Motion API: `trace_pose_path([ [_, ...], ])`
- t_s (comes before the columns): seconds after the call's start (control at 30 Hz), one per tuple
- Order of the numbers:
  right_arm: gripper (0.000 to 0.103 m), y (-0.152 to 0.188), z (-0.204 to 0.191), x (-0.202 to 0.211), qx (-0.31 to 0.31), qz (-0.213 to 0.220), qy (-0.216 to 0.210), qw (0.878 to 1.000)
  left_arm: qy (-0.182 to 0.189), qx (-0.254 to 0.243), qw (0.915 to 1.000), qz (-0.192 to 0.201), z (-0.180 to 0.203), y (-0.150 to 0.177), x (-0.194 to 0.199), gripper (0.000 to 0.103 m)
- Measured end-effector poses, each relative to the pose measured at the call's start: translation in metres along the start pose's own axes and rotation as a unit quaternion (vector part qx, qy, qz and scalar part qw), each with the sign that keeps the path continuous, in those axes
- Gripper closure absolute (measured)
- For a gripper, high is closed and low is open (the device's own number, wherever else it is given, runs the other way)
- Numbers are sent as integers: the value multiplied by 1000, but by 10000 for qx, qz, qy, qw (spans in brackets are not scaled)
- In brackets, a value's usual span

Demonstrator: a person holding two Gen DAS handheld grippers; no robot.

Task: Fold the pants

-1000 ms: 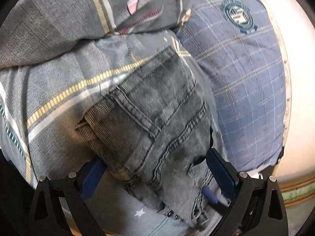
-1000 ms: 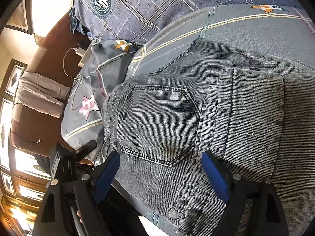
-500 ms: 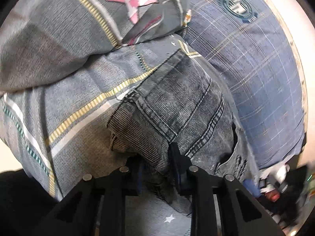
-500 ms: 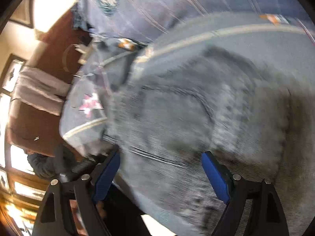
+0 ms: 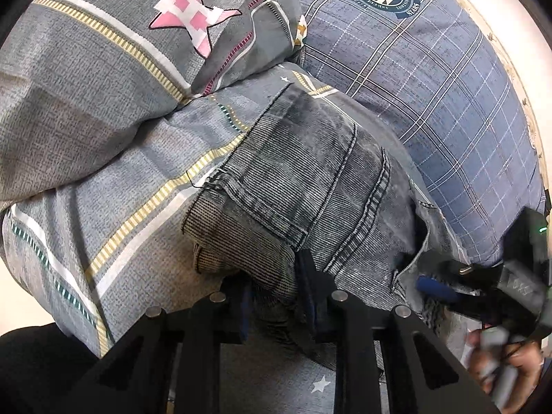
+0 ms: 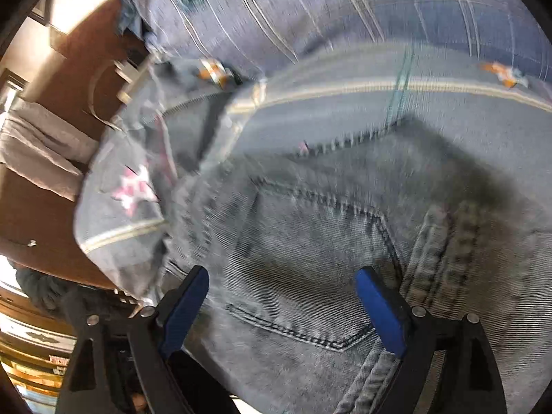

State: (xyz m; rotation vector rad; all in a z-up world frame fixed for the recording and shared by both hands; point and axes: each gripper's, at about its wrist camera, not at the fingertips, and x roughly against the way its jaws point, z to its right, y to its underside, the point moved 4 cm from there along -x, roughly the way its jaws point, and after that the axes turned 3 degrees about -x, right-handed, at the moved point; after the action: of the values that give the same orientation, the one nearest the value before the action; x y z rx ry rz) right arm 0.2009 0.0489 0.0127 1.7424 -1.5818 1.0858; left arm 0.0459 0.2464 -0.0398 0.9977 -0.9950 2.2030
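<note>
Grey washed denim pants (image 5: 310,179) lie bunched on the bed cover. My left gripper (image 5: 276,276) is shut on a folded edge of the pants near the waistband, and the denim bulges between its pads. In the right wrist view, which is blurred by motion, the right gripper (image 6: 283,276) hovers over the back pocket (image 6: 310,258). Its jaws are opening, and the blue pads stand wide apart on either side of the pocket without pressing on it. The right gripper (image 5: 483,286) also shows at the right edge of the left wrist view, by the far side of the pants.
The grey striped bed cover with a pink star (image 5: 186,17) lies under and behind the pants. A blue plaid pillow (image 5: 431,103) sits to the right. A person's hand (image 5: 500,372) holds the right gripper. Brown wooden furniture (image 6: 69,69) stands beyond the bed's left side.
My left gripper went from wide open around the pants to shut on a fold of them, and it rolled. The right gripper shifted across the pants, still open.
</note>
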Motion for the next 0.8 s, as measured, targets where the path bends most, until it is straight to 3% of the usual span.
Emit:
trace_pose_path([
  [0.03,12,4,5,-13,-23,-149,102,9998,22,-35,10000,-1,-1,0,1,77],
  [0.1,12,5,-3,-6,84,2,183,9998,38,-73,10000,-8,-3,0,2,77],
  [0.2,12,3,-13,4,32,107,-76,9999,38,-104,9999,-7,-2,0,2,77],
  [0.27,12,1,-16,1,135,201,13,9997,36,-133,9999,-18,-3,1,4,77],
  [0.33,12,5,-6,-22,16,-220,143,9997,26,-190,9998,-13,-4,1,4,77],
  [0.47,12,2,-12,-4,-108,24,-239,9997,-32,-225,9997,-10,-4,1,4,75],
  [0.53,12,0,-12,-6,4,112,-66,9999,-90,-224,9997,-10,0,2,2,75],
  [0.6,11,3,-2,-25,-22,-183,4,9998,-132,-265,9996,-1,2,3,2,75],
  [0.8,12,15,-3,19,10,208,-323,9993,-276,-296,9992,43,7,3,-1,75],
])
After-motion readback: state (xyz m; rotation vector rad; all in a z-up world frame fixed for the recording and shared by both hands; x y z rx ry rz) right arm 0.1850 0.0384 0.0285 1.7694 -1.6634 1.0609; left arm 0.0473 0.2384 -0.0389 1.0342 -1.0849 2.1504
